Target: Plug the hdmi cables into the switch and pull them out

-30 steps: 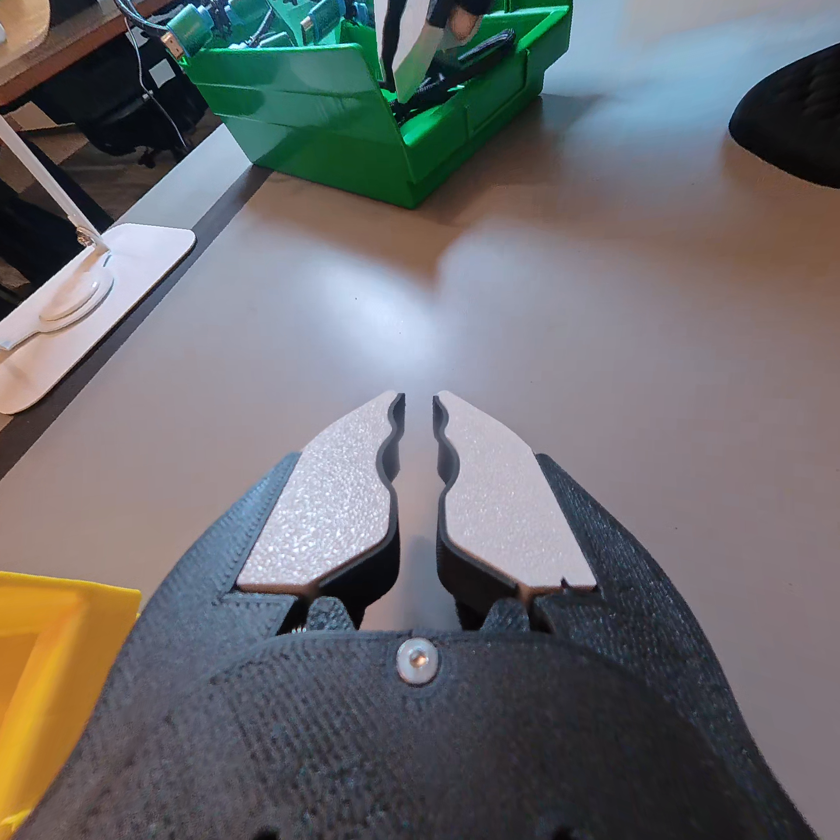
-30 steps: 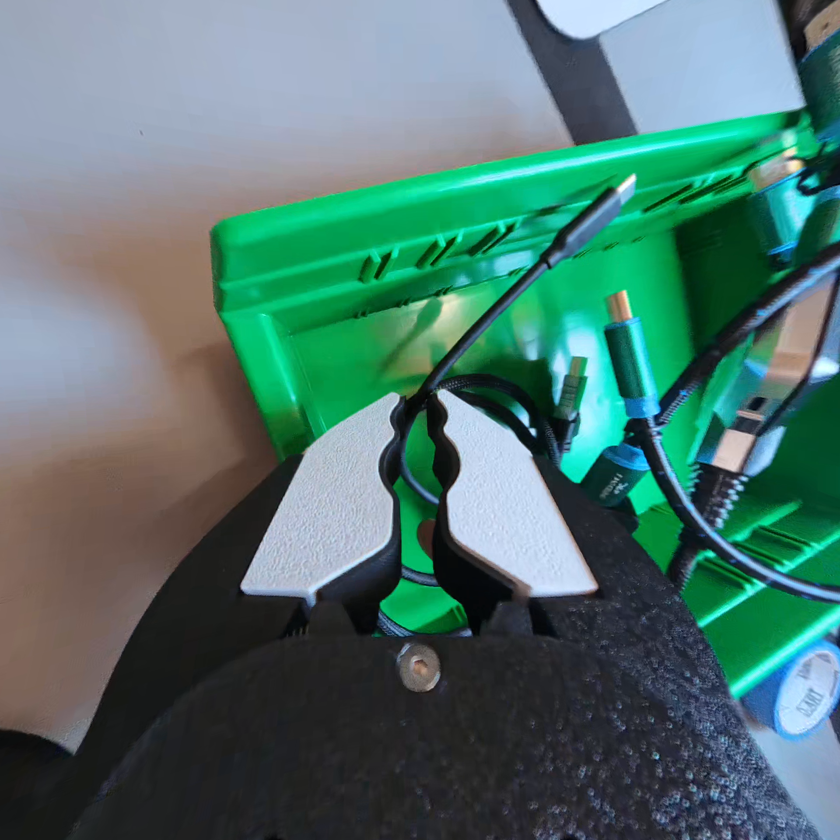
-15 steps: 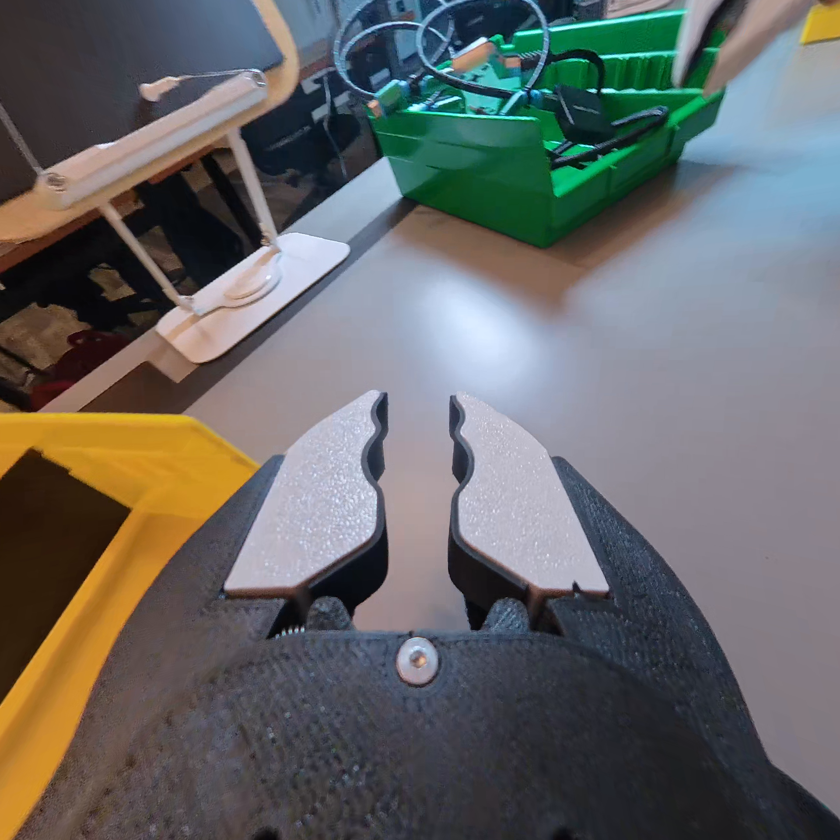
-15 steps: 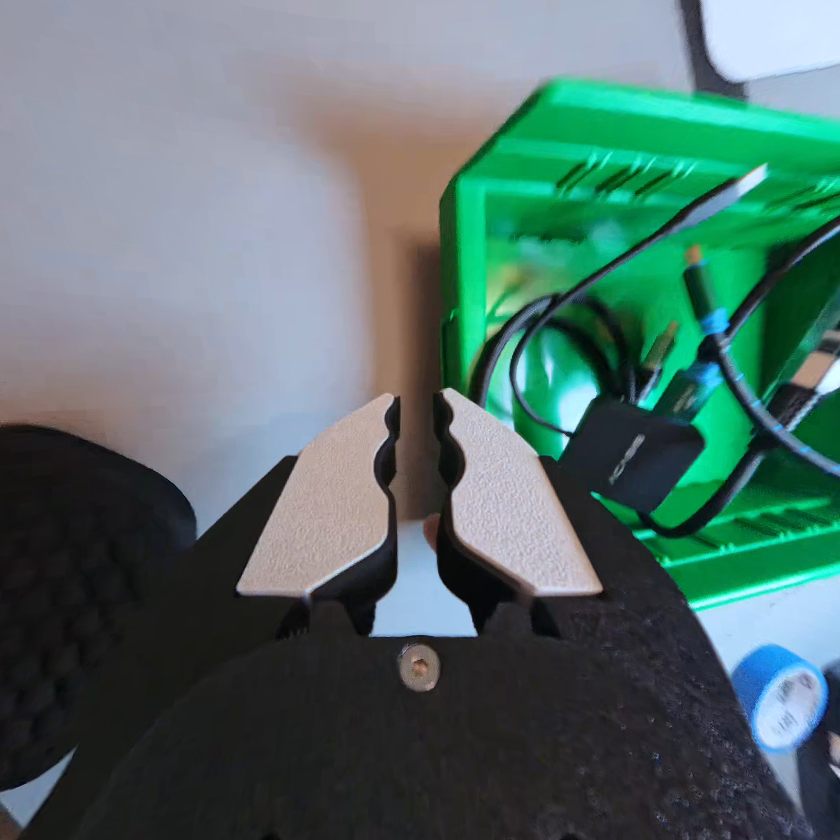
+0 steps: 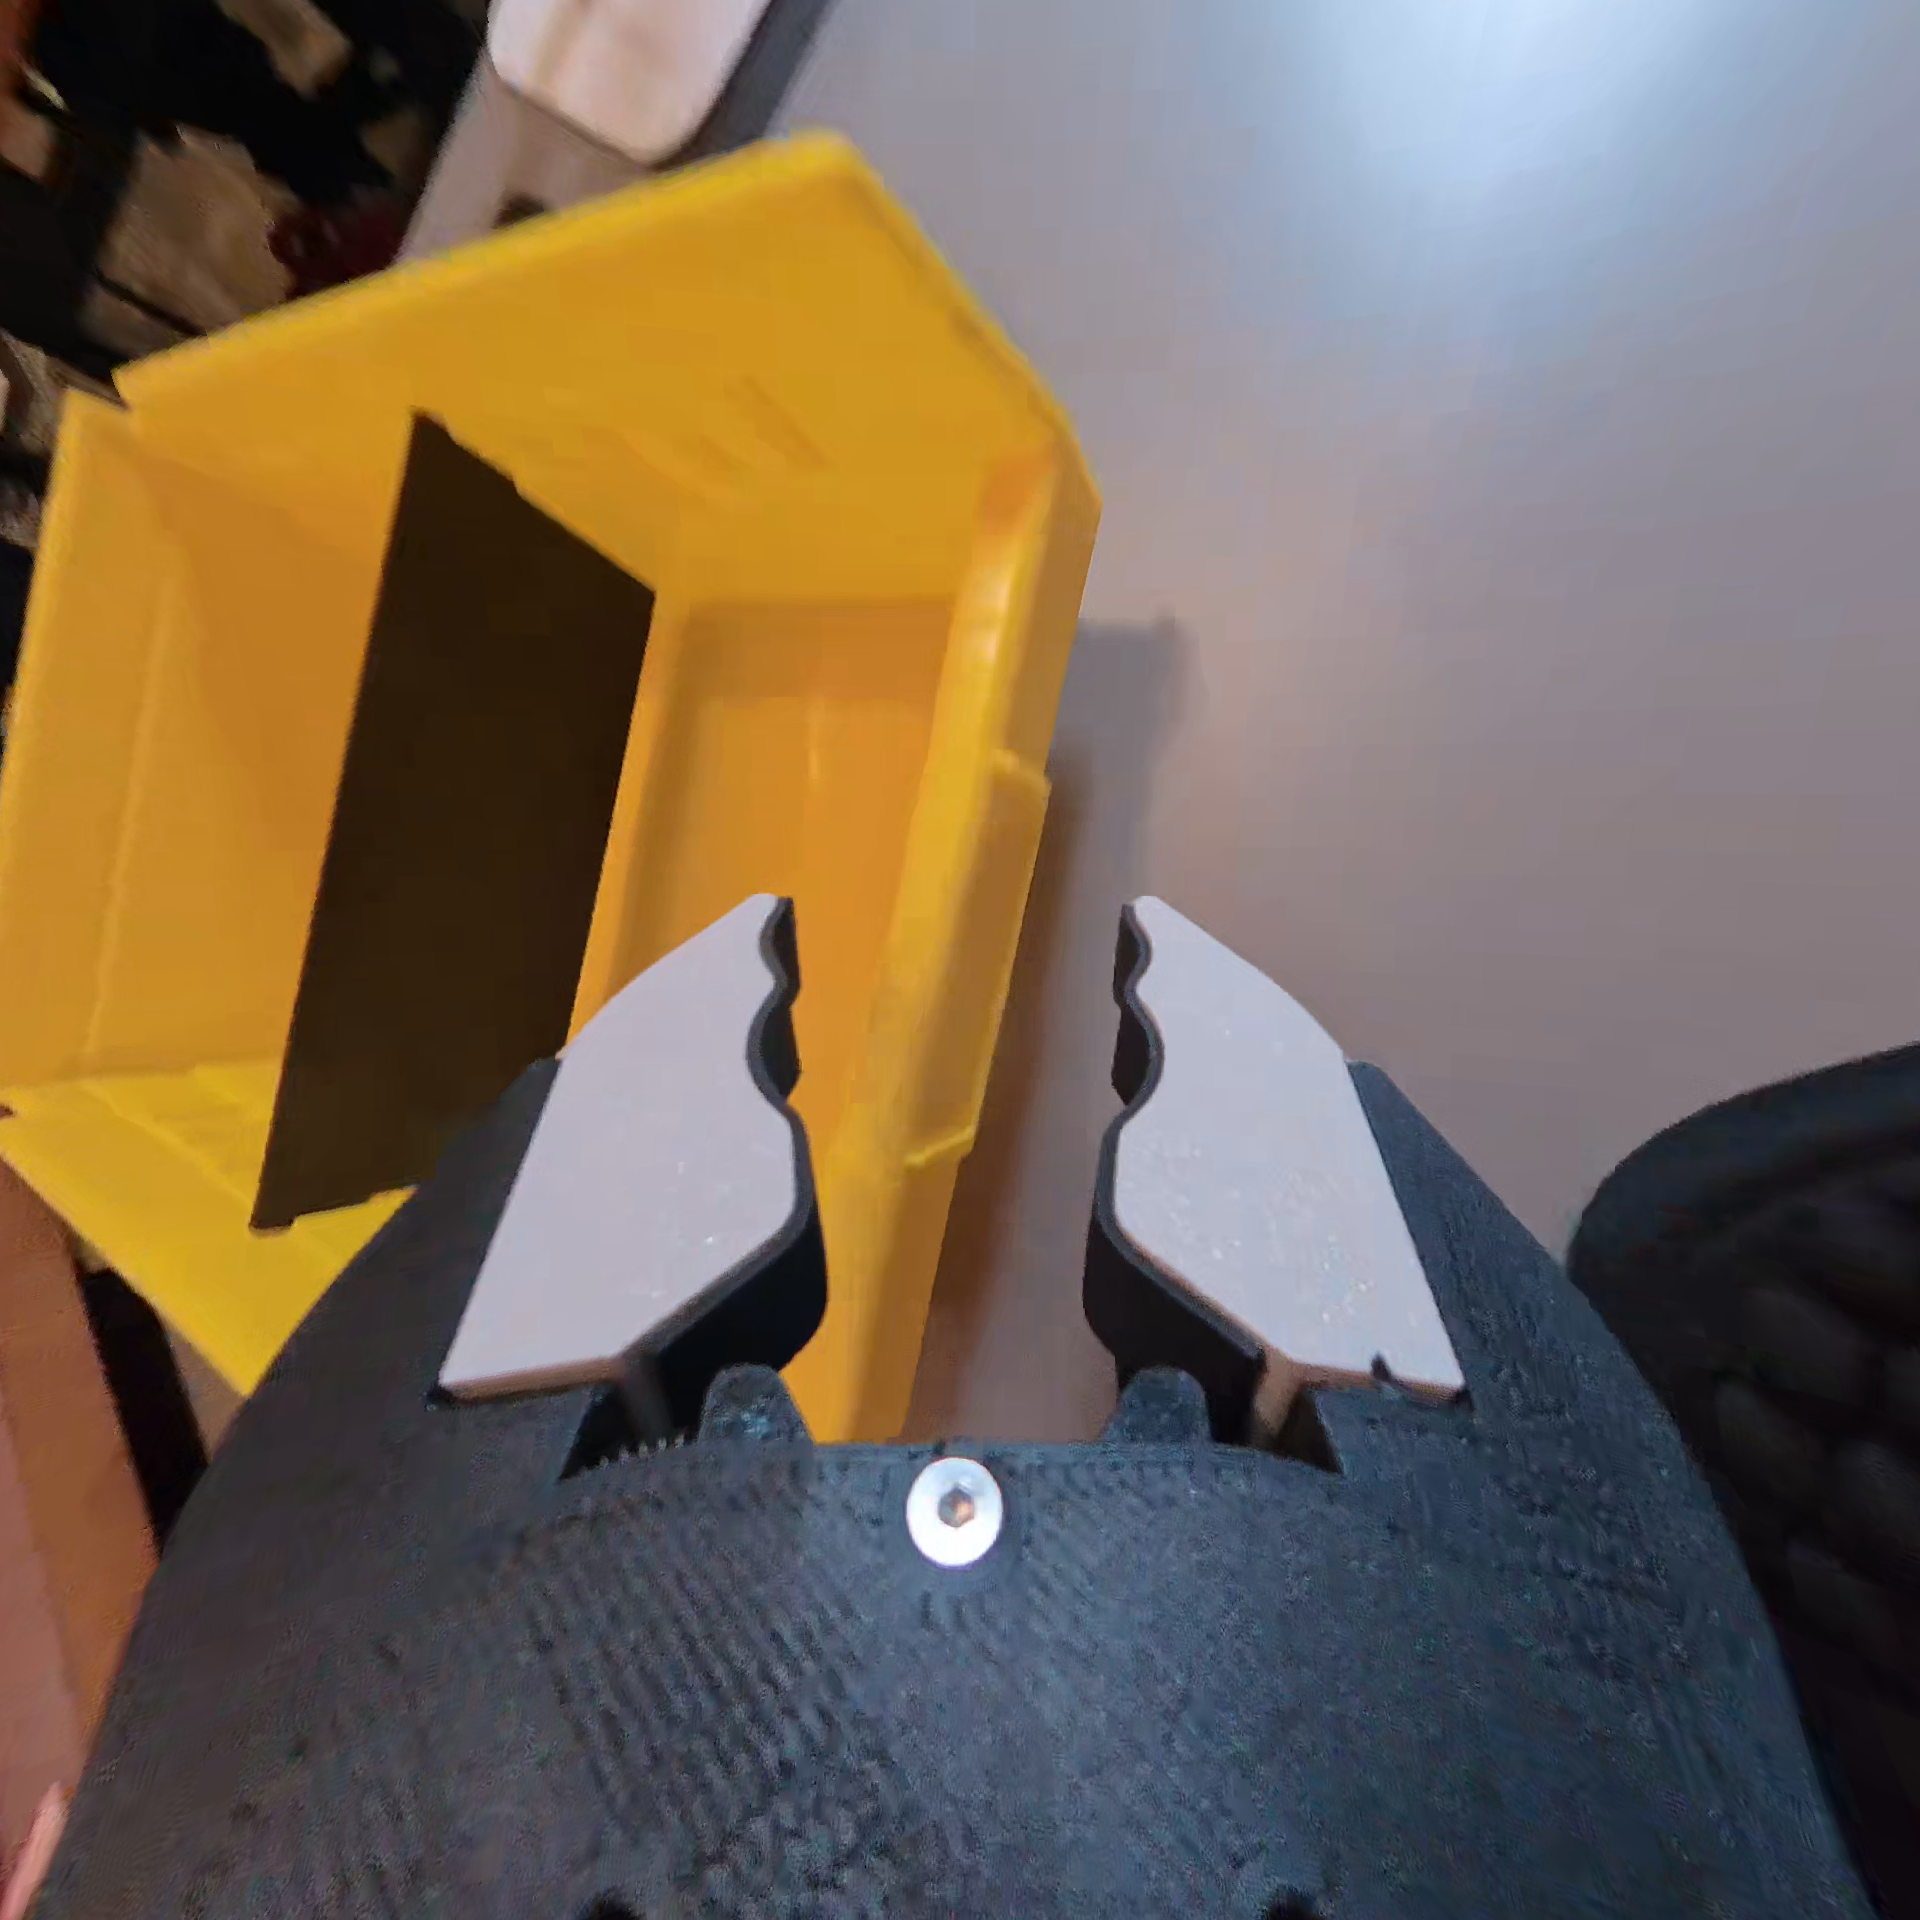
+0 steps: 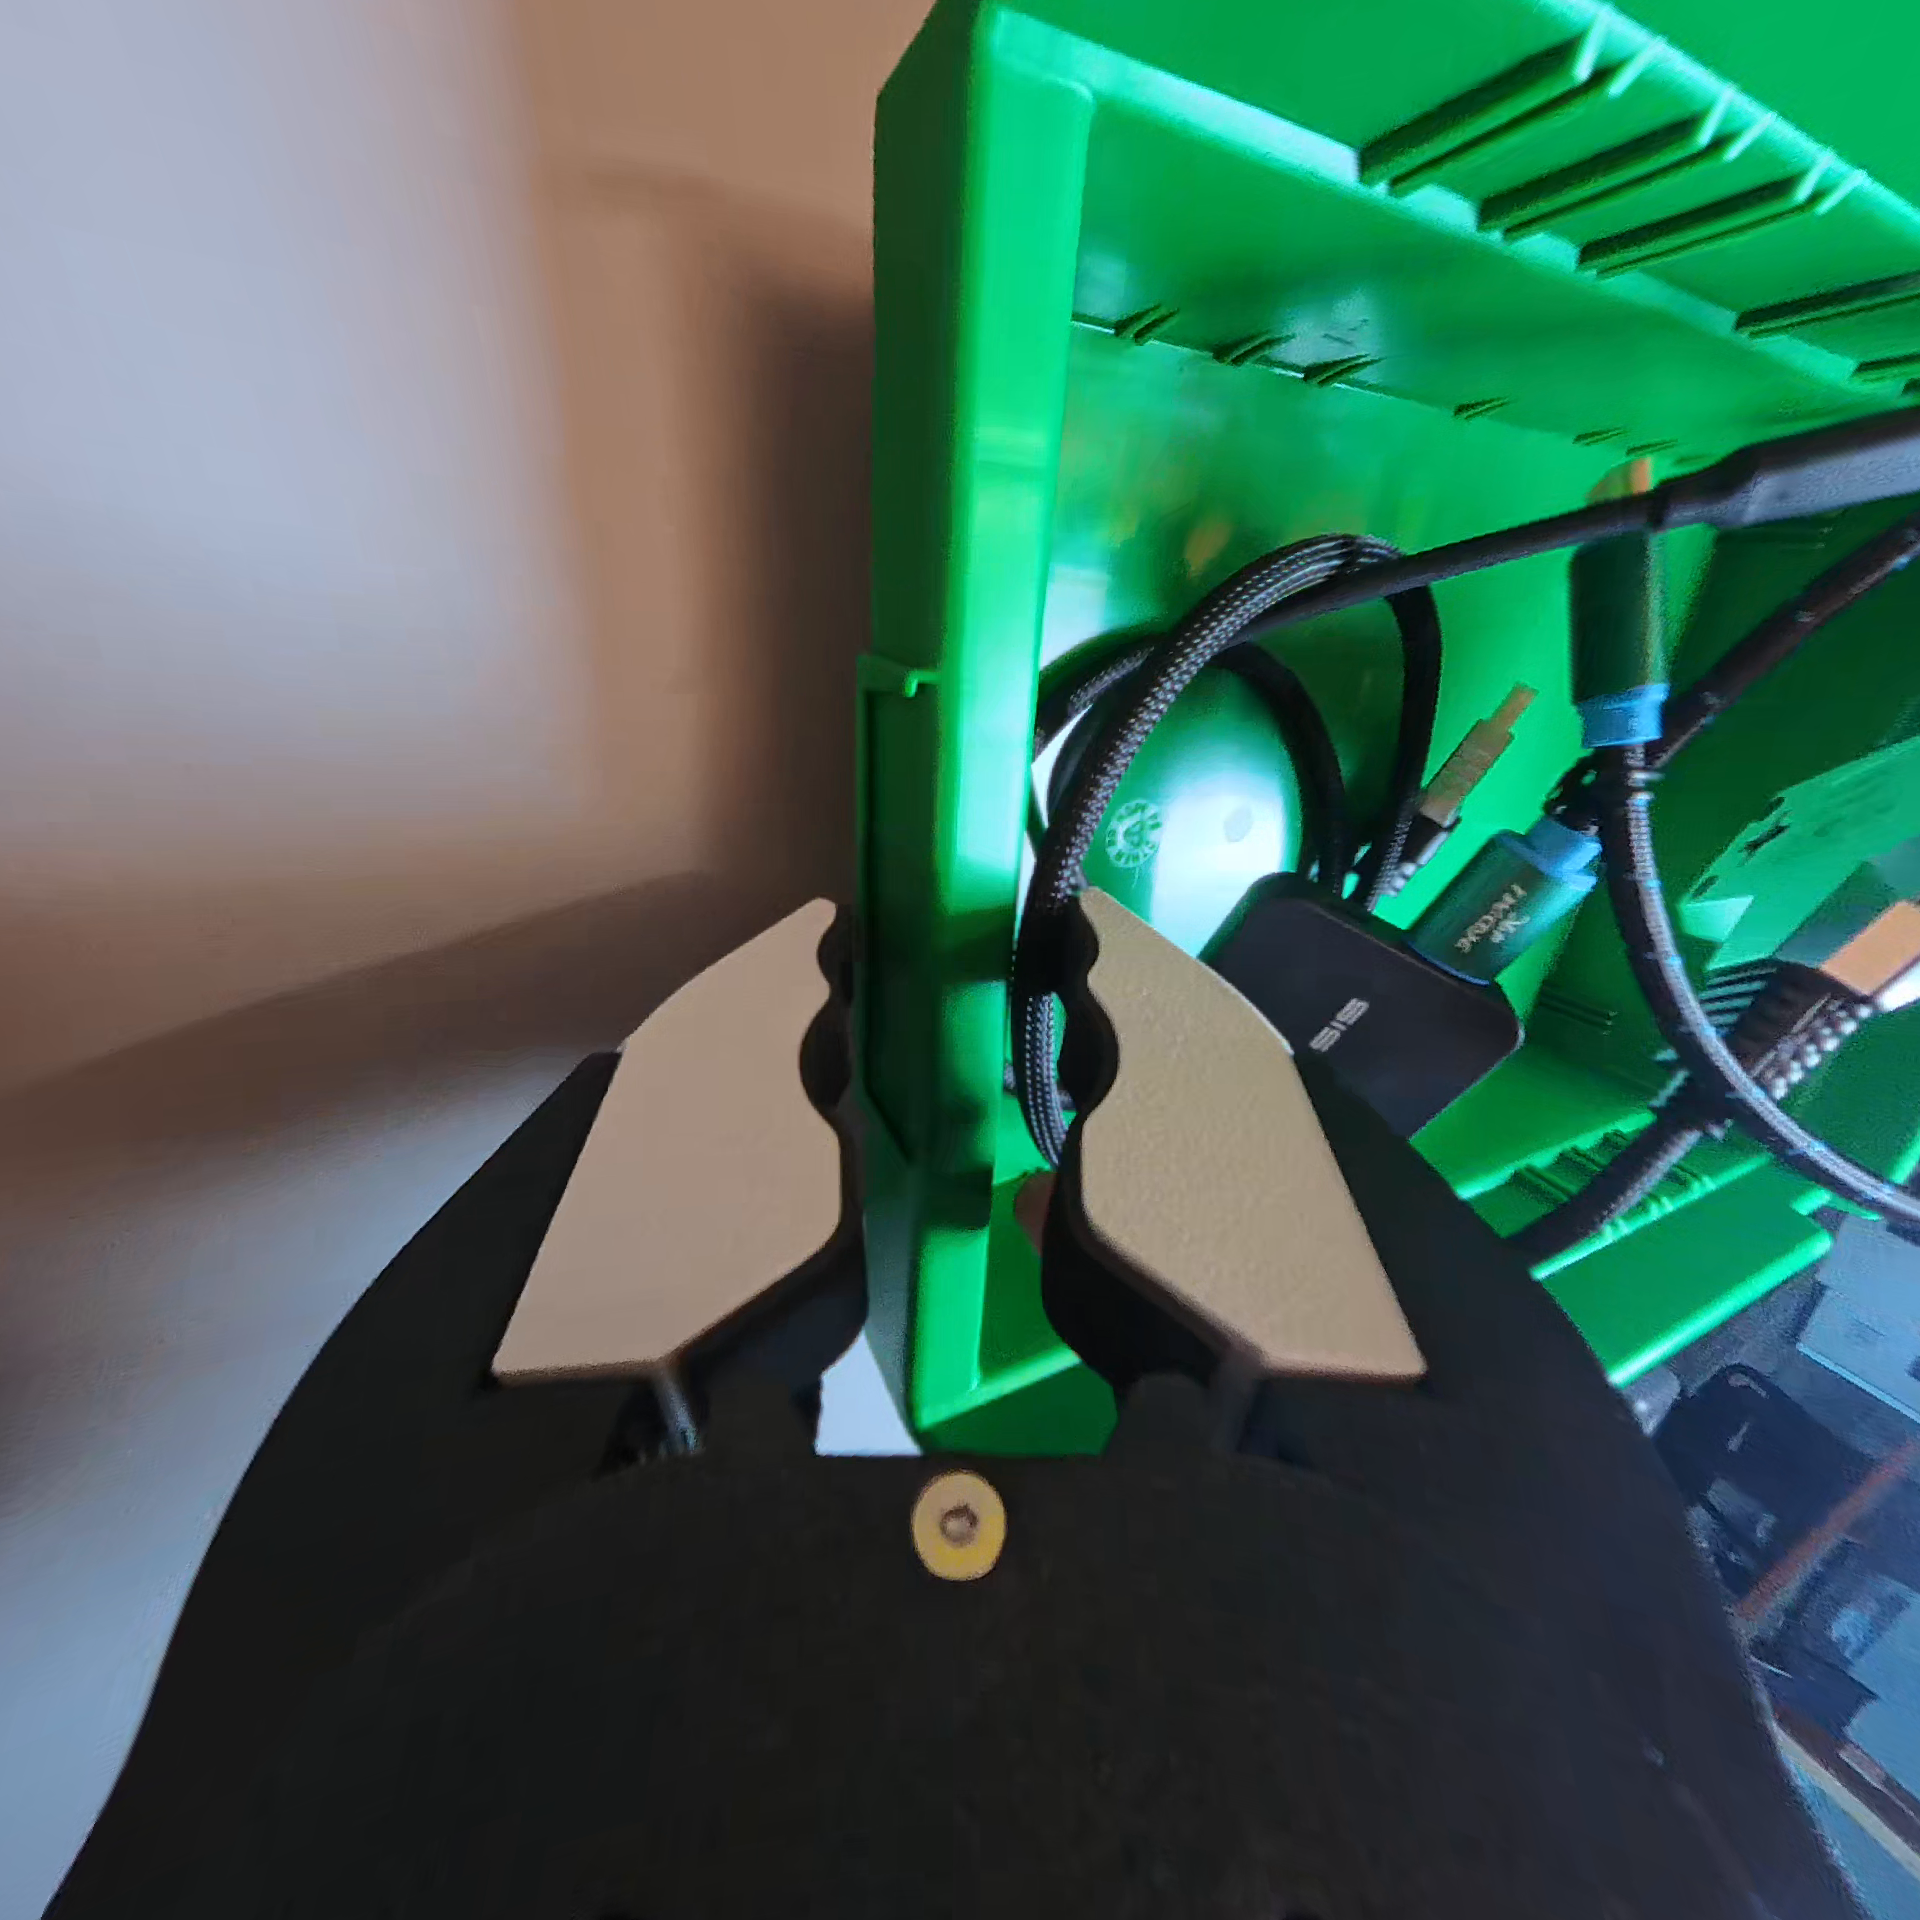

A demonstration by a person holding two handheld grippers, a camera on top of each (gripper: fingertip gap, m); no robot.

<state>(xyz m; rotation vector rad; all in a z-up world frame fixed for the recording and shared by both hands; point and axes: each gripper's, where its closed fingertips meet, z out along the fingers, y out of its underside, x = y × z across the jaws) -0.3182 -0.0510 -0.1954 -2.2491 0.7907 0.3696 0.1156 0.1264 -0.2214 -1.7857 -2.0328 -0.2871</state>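
My right gripper (image 6: 956,956) is open, its jaws astride the left wall of the green bin (image 6: 956,520); a braided black cable (image 6: 1049,935) lies against the right finger. Inside the bin lie a black switch box (image 6: 1371,1029), a green-and-blue HDMI plug (image 6: 1496,914) that seems to touch it, and more looped cables. My left gripper (image 5: 956,987) is open and empty, its jaws astride the right wall of a yellow bin (image 5: 727,416). No cable or switch shows in the left wrist view.
The yellow bin holds a black divider panel (image 5: 468,831). A black knitted object (image 5: 1766,1403) sits at the right of the left gripper. A white lamp base (image 5: 623,73) lies beyond the yellow bin. Both bins stand on the grey-brown table (image 5: 1455,520).
Both grippers have opened wider. The left one swung left and down over the yellow bin's wall. The right one moved in over the green bin's left wall.
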